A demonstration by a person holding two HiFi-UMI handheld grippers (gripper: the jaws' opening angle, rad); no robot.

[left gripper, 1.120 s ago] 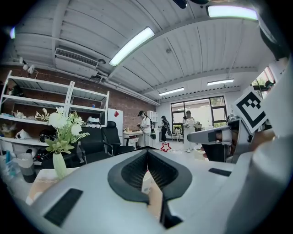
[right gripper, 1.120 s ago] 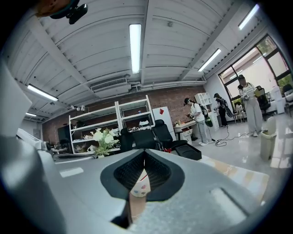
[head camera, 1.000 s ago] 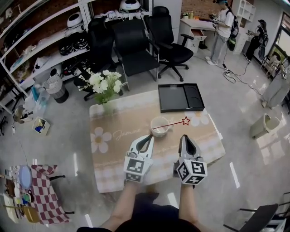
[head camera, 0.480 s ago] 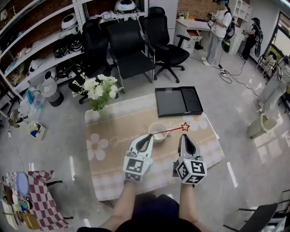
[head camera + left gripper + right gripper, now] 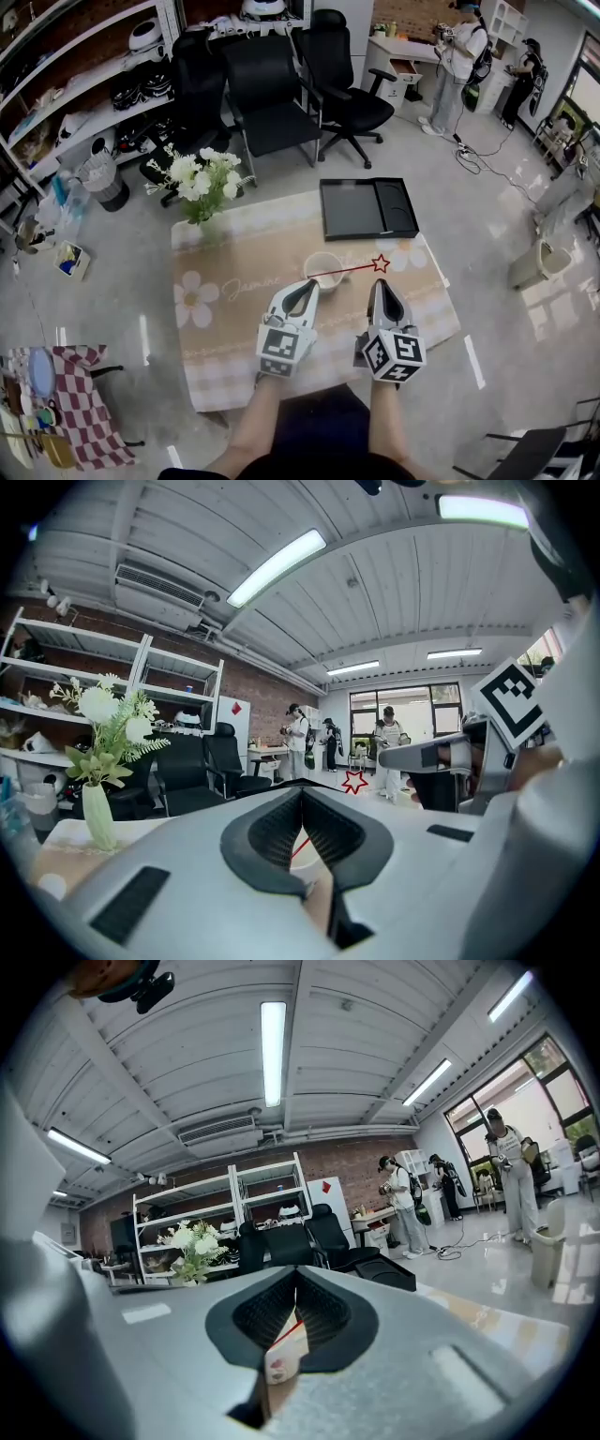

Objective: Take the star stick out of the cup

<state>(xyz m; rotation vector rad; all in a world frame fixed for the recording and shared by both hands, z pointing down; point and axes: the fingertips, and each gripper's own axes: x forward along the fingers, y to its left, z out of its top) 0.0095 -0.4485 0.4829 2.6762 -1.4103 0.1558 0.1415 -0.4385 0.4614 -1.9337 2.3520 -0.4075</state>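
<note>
Table and cup sit a bit lower in the head view than a second ago, so the cup now reads closer to the tips of both tools; the grippers themselves hold about the same spot in frame.

Left gripper: jaws pressed together, nothing pinched, tip just below-left of the cup, not clearly touching it. Right gripper: jaws pressed together too, nothing held, tip just below the star end.

Star stick is in the cup, untouched. It leans over the right side of the rim, with the red star out over the table, centre-right of frame. Black tray lies above the cup, flower vase upper left, both well clear.

Risks, judged from this:
- Both tools are shut, so pushing in without spreading the jaws first would likely shove the stick or nudge the cup instead of gripping.
- Stick is thin; a pinch that lands off-centre could let it slip or swivel between the pads.
- Cup looks small and light, and nothing braces it. Pulling the stick sideways toward the right could lever against the rim and tip or drag the cup.
- Left tip sits so near the cup wall that a small forward drift could knock it.
</note>
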